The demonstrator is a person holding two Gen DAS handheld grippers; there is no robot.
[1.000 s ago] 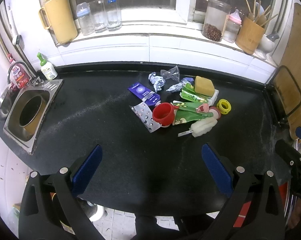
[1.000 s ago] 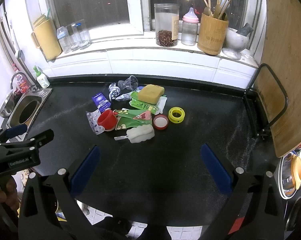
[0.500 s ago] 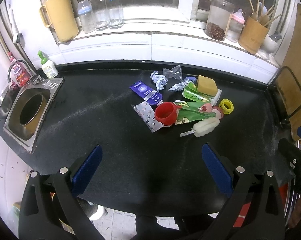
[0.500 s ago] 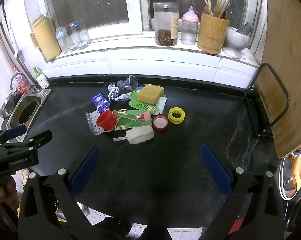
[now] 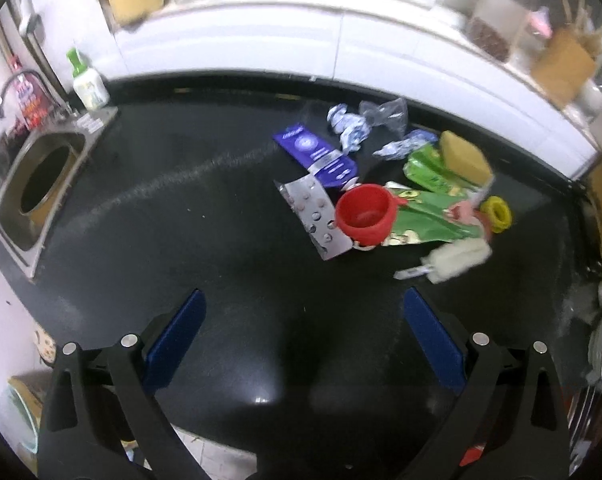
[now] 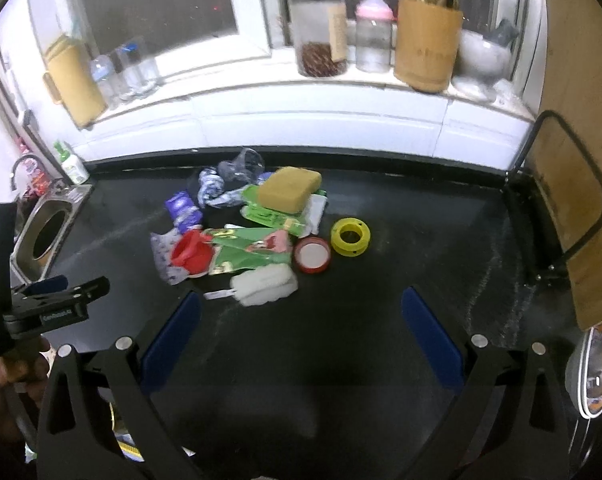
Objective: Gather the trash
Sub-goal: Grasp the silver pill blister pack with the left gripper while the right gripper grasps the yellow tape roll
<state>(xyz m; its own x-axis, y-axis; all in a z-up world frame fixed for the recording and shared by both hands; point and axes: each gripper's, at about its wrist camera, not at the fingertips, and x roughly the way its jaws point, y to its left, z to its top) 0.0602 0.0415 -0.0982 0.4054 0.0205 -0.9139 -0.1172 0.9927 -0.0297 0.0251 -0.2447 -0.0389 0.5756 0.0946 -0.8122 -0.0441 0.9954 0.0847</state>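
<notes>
A pile of trash lies on the black counter [image 5: 205,240]: a red cup [image 5: 364,213], a silver blister pack [image 5: 316,220], a purple packet [image 5: 315,152], green wrappers [image 5: 429,224], crumpled blue-white wrappers [image 5: 349,128], a yellow sponge [image 5: 463,156], a yellow tape ring [image 5: 497,213] and a white foam piece [image 5: 459,258]. The pile also shows in the right wrist view, with the red cup [image 6: 192,252] and a red-rimmed lid [image 6: 312,255]. My left gripper [image 5: 305,340] is open and empty, short of the pile. My right gripper [image 6: 299,340] is open and empty, near the foam piece [image 6: 265,283].
A steel sink hole [image 5: 41,184] is set in the counter's left end, with a green-capped bottle [image 5: 87,84] behind it. Jars, bottles and a bamboo utensil holder [image 6: 427,52] stand on the windowsill. A wooden board [image 6: 577,160] in a black rack stands at the right.
Both grippers have moved forward toward the trash pile, and the left one has tilted down. The pile looks larger and nearer in both views. Nothing has been picked up.
</notes>
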